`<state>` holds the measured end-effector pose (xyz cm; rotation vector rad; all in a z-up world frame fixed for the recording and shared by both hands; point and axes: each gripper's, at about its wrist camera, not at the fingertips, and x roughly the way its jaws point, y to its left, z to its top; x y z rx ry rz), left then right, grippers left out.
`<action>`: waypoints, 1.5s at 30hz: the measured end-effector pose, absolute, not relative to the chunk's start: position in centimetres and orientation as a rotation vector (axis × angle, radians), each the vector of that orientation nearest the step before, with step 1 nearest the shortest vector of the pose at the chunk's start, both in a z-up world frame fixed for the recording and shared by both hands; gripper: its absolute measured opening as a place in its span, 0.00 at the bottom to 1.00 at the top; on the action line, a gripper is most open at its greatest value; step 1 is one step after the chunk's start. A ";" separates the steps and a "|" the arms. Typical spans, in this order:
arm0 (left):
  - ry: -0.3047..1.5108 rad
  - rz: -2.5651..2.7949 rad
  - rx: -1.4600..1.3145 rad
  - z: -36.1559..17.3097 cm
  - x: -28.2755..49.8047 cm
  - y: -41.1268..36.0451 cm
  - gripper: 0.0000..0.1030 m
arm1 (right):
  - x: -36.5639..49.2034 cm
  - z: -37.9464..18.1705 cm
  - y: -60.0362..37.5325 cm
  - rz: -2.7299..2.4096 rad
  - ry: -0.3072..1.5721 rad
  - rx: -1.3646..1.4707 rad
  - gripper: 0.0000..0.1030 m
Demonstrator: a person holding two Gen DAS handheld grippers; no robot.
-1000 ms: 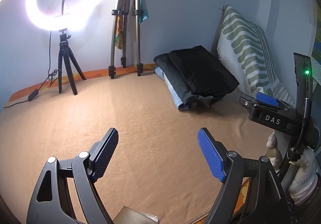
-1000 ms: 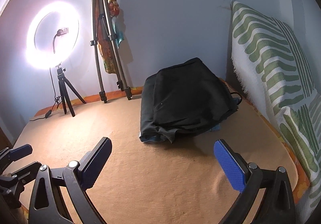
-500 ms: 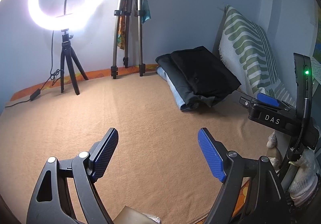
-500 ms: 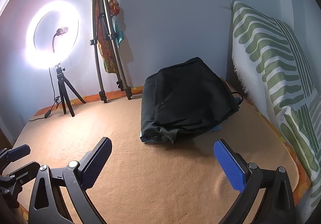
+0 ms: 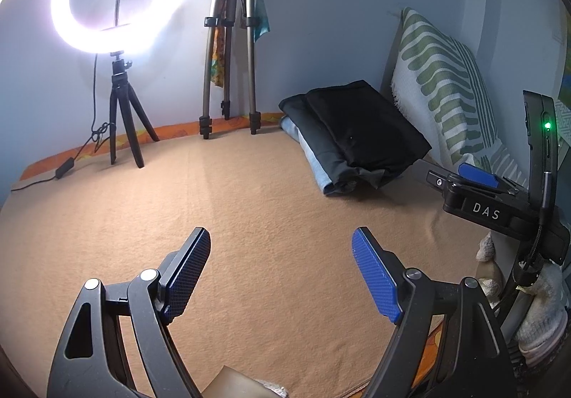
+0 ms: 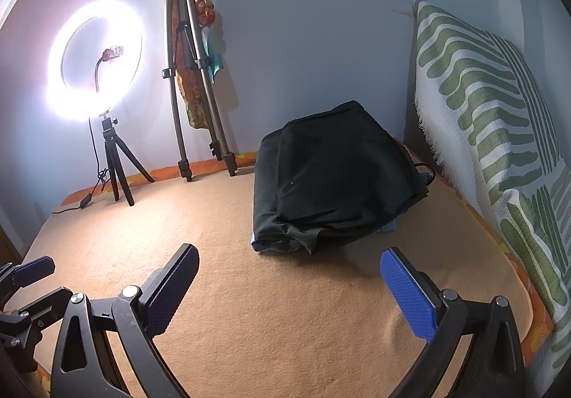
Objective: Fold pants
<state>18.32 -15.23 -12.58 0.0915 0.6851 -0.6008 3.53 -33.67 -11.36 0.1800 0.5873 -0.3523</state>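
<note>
Almost nothing has changed in the last second: both views match the earlier pictures, apart from a very small shift of the left view. I judge this as a pause. Either the folding is finished or a next piece is not yet taken.

The left gripper [image 5: 282, 267] has its jaws spread wide with nothing between them, above the bare blanket [image 5: 249, 205]. The right gripper [image 6: 289, 287] is also spread and empty.

The pants [image 6: 339, 176] lie at about 12 o'clock from the right gripper and 1 o'clock from the left one, near the pillow [image 6: 492, 119]. They look black and folded flat, on top of other folded dark and light blue cloth, with neat edges.
</note>
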 end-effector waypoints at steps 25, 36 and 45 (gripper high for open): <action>0.687 -0.597 0.093 -12.6 18.2 -15.4 0.79 | 3.6 -11.7 -33.4 -0.349 0.596 0.188 1.00; 0.689 -0.582 0.092 -12.9 18.4 -15.3 0.80 | 3.6 -11.8 -33.3 -0.348 0.599 0.188 1.00; 0.672 -0.571 0.105 -12.9 18.2 -15.3 0.80 | 3.6 -11.9 -33.3 -0.346 0.601 0.187 1.00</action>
